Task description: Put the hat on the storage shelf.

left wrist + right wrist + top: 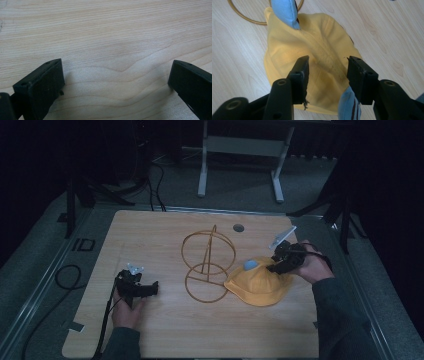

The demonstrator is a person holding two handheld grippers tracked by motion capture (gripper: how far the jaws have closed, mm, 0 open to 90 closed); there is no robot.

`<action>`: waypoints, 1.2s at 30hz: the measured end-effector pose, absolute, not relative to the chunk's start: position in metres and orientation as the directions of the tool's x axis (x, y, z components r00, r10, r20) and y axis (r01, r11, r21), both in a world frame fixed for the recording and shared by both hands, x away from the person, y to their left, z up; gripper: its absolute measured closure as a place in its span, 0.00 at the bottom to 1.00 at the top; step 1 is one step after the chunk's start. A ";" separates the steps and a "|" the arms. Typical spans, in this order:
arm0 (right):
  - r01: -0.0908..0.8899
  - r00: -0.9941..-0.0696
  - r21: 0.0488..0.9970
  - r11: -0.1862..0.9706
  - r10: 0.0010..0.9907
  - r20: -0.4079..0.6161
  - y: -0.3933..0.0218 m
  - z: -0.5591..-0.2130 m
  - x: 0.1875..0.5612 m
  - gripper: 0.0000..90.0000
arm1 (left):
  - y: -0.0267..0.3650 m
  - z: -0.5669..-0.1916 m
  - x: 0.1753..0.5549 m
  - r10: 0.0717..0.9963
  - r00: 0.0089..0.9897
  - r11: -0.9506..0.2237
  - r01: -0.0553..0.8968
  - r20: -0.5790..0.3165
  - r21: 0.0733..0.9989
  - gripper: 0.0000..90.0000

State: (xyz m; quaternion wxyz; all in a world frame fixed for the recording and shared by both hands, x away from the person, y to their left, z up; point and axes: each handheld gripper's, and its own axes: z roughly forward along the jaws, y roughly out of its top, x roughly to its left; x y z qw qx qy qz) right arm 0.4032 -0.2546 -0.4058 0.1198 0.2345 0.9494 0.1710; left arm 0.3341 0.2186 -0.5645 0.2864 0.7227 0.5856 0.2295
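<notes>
Yellow hat (257, 286) flat on the wooden table (165, 335), at the right, brim just beside or touching the base ring of the gold wire stand (207, 265), blue ear (249, 265) poking up on the stand side. Likely step in hand: taking hold of the hat to lift it onto the stand. To do it well: pinch a real fold of the crown, not just the surface nap; come down over the raised ridge of fabric running along the middle; close firmly before lifting; keep clear of the second blue ear (348, 105) near the right jaw so that it isn't the only thing caught; lift straight up so the brim doesn't drag the light stand over. Right hand-held gripper (280, 262) low over the hat's right edge; in the right gripper view (328, 65), jaws partly apart, roughly half spread, straddling the ridge of yellow cloth, fabric between them but pads not visibly pressing on it; no grip yet by the look of it. Left hand-held gripper (150, 289) resting at the left of the table, well apart from hat and stand; in the left gripper view (117, 72), jaws wide apart, bare wood between them, nothing held.
</notes>
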 end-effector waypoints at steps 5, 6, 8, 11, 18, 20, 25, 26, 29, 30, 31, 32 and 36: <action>0.390 -0.881 0.344 0.854 0.455 -0.132 -0.250 -0.407 0.409 0.59 | 0.219 -0.564 0.334 0.978 0.209 -0.150 0.715 -0.004 0.683 0.00; 0.386 -0.884 0.336 0.859 0.448 -0.131 -0.250 -0.407 0.410 0.59 | 0.219 -0.565 0.334 0.978 0.209 -0.150 0.715 -0.004 0.683 0.00; 0.377 -0.892 0.318 0.870 0.434 -0.128 -0.248 -0.409 0.412 0.59 | 0.219 -0.564 0.334 0.978 0.210 -0.152 0.716 -0.003 0.682 0.00; 0.354 -0.902 0.293 0.888 0.407 -0.143 -0.245 -0.412 0.415 0.61 | 0.219 -0.564 0.334 0.978 0.210 -0.152 0.716 -0.003 0.682 0.00; 0.303 -0.925 0.257 0.918 0.348 -0.153 -0.243 -0.412 0.414 0.87 | 0.219 -0.565 0.334 0.978 0.209 -0.149 0.715 -0.004 0.683 0.00; 0.289 -0.926 0.249 0.924 0.336 -0.170 -0.242 -0.411 0.412 0.90 | 0.219 -0.564 0.334 0.978 0.209 -0.150 0.715 -0.004 0.683 0.00; 0.288 -0.923 0.247 0.925 0.337 -0.187 -0.245 -0.408 0.411 0.92 | 0.219 -0.564 0.334 0.978 0.208 -0.149 0.715 -0.005 0.683 0.00; 0.292 -0.922 0.244 0.925 0.340 -0.184 -0.246 -0.407 0.411 0.92 | 0.219 -0.564 0.334 0.978 0.209 -0.150 0.715 -0.004 0.683 0.00; 0.296 -0.919 0.246 0.923 0.346 -0.191 -0.248 -0.405 0.410 0.93 | 0.219 -0.565 0.334 0.978 0.208 -0.149 0.715 -0.004 0.683 0.00; 0.294 -0.917 0.248 0.923 0.346 -0.198 -0.249 -0.403 0.409 0.93 | 0.219 -0.564 0.334 0.978 0.210 -0.151 0.716 -0.003 0.682 0.00; 0.298 -0.915 0.248 0.922 0.350 -0.202 -0.249 -0.402 0.409 0.93 | 0.219 -0.564 0.334 0.978 0.210 -0.152 0.716 -0.003 0.682 0.00; 0.294 -0.916 0.253 0.922 0.347 -0.202 -0.250 -0.401 0.409 0.93 | 0.219 -0.564 0.334 0.978 0.210 -0.152 0.716 -0.002 0.681 0.00; 0.301 -0.910 0.265 0.916 0.359 -0.208 -0.251 -0.393 0.408 0.93 | 0.219 -0.564 0.334 0.978 0.210 -0.152 0.716 -0.003 0.681 0.00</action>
